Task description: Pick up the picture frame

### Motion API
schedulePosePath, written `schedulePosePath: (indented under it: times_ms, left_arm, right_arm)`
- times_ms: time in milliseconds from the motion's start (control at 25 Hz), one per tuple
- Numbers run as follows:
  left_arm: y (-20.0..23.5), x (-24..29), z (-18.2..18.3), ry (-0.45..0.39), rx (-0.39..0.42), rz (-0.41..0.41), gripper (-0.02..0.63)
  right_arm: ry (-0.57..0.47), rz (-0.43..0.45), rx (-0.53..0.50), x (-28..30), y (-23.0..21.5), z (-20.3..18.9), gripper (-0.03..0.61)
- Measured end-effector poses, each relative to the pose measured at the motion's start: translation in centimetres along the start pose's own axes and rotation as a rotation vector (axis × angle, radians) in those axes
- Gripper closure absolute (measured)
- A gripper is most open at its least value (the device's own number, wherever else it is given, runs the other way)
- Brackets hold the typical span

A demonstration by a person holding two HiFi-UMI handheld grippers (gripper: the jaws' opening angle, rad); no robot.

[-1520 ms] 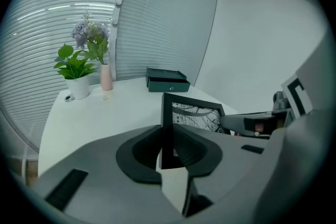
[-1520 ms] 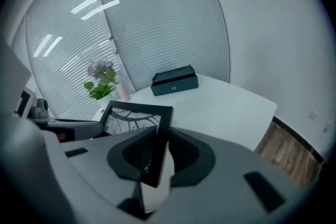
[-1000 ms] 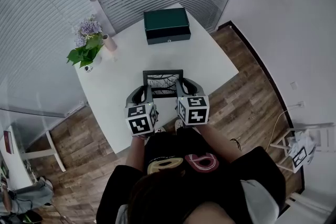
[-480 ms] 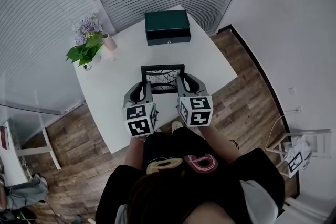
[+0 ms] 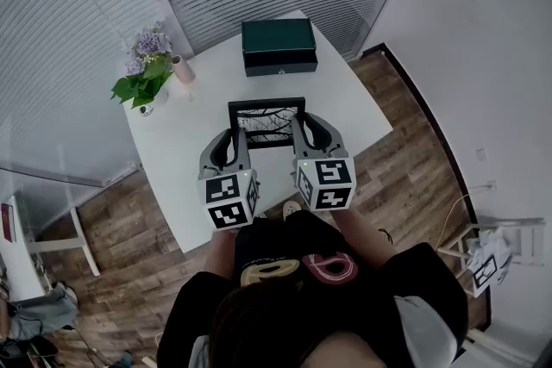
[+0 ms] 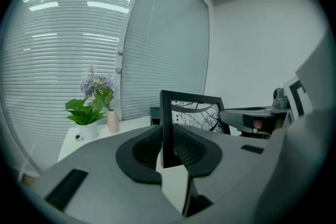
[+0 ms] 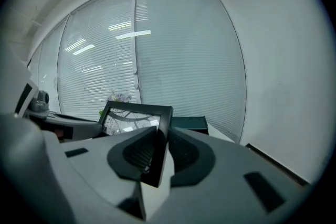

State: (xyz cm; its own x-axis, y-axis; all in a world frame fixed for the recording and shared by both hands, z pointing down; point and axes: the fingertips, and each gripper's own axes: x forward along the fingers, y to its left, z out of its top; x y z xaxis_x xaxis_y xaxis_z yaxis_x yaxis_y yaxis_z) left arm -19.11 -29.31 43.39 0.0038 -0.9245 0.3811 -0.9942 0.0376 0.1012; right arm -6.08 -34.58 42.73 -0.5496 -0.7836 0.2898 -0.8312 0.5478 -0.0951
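A black picture frame point(image 5: 266, 121) with a branch print hangs above the white table point(image 5: 345, 103), held between both grippers. My left gripper point(image 5: 238, 136) is shut on the frame's left edge point(image 6: 167, 128), which stands upright between its dark pads. On the opposite side my right gripper point(image 5: 297, 134) is shut on the frame's right edge point(image 7: 160, 141). In the right gripper view the frame's glass point(image 7: 128, 122) tilts to the left of the jaws.
A dark green box point(image 5: 279, 46) lies at the table's far side. A potted plant with purple flowers point(image 5: 143, 73) and a small pink vase point(image 5: 182, 69) stand at the far left corner. Window blinds run behind the table; wooden floor surrounds it.
Both grippers have risen together with the frame, lifting it off the table. The frame now sits a little farther up the head view.
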Motion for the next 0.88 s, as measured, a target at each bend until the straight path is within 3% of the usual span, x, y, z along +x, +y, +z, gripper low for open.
schedulePosePath:
  times_ms: [880]
  left_arm:
    - [-0.5, -0.8, 2.4, -0.062, 0.021, 0.021, 0.535]
  right_arm:
    - [-0.068, 0.029, -0.001, -0.4, -0.1, 2.4, 0.502]
